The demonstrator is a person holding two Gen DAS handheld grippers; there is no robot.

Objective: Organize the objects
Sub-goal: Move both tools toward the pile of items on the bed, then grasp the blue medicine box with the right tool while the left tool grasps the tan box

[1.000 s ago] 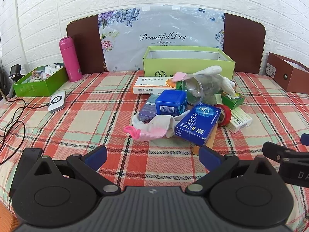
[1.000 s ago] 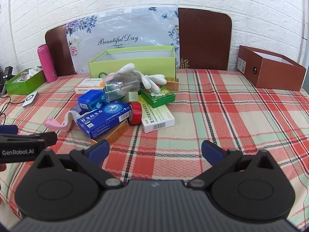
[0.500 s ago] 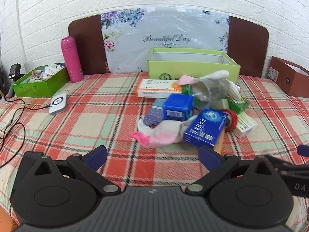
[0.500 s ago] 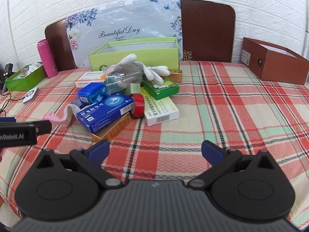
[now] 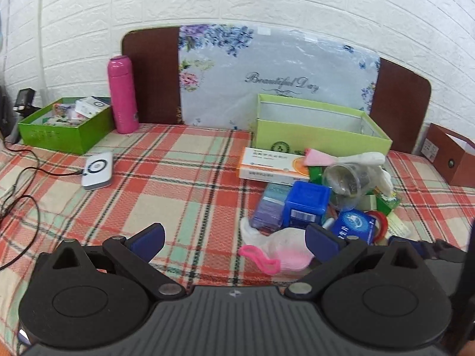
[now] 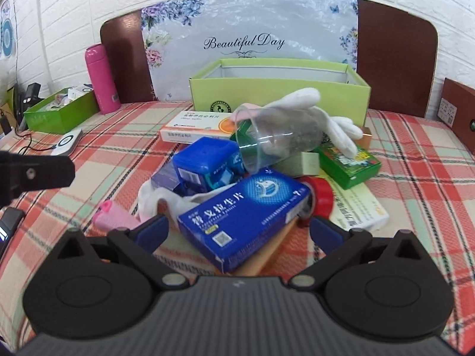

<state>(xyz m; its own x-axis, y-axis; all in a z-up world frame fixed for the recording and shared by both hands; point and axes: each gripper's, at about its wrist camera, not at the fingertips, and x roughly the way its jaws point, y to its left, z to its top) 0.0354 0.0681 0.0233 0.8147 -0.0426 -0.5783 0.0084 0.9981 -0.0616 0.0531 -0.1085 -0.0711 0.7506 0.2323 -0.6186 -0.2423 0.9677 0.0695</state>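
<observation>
The right gripper has closed in on the heap at mid-table, and its jaws are closing around the blue medicine box, pads not yet touching it; I judge this box the first pick. The left gripper hangs released over bare plaid cloth beside the pink-toed sock. The lime-green box behind the heap stands empty; the table's left half offers open room.
</observation>
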